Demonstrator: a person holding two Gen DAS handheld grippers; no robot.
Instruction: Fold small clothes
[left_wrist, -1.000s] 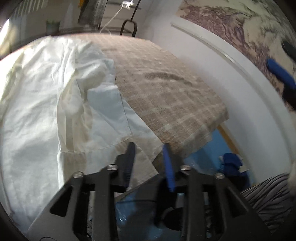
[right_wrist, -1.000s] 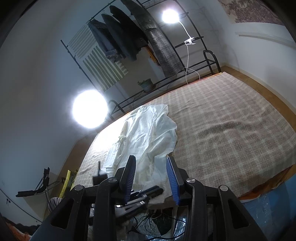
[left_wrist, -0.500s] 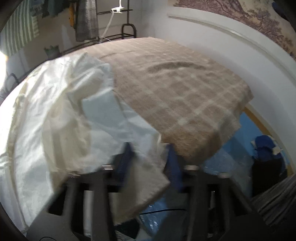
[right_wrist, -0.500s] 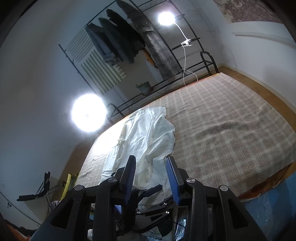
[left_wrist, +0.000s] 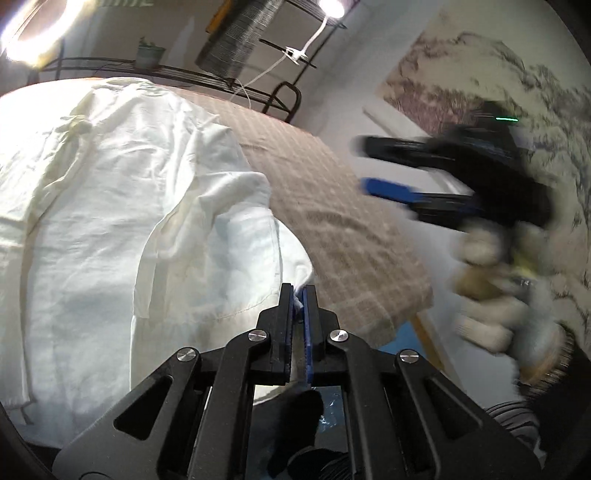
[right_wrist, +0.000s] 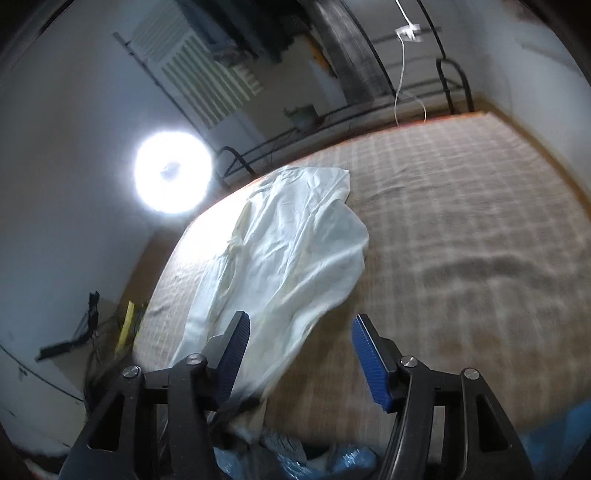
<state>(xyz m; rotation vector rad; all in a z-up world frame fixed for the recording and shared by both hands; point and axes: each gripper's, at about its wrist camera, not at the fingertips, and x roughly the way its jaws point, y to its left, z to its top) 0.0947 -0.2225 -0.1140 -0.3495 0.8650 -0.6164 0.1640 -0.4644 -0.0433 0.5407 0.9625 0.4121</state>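
A white garment (left_wrist: 110, 206) lies spread and rumpled on a beige checked bed cover (left_wrist: 332, 206). My left gripper (left_wrist: 298, 295) is shut on the garment's near right corner at the bed's front edge. My right gripper (right_wrist: 299, 343) is open and empty, above the bed's near edge, with the garment (right_wrist: 295, 251) ahead and to the left of it. The right gripper also shows blurred at the right of the left wrist view (left_wrist: 417, 173), open, held in a gloved hand (left_wrist: 495, 280).
A black metal clothes rack (right_wrist: 369, 74) with hanging clothes stands behind the bed. A bright round lamp (right_wrist: 171, 171) shines at the left. A white wall with a patterned hanging (left_wrist: 480, 92) runs along the right. Blue plastic (right_wrist: 332, 458) lies below the bed's near edge.
My left gripper has shut on the garment's corner; it was open a second ago. My right gripper has opened wider and dropped closer to the bed.
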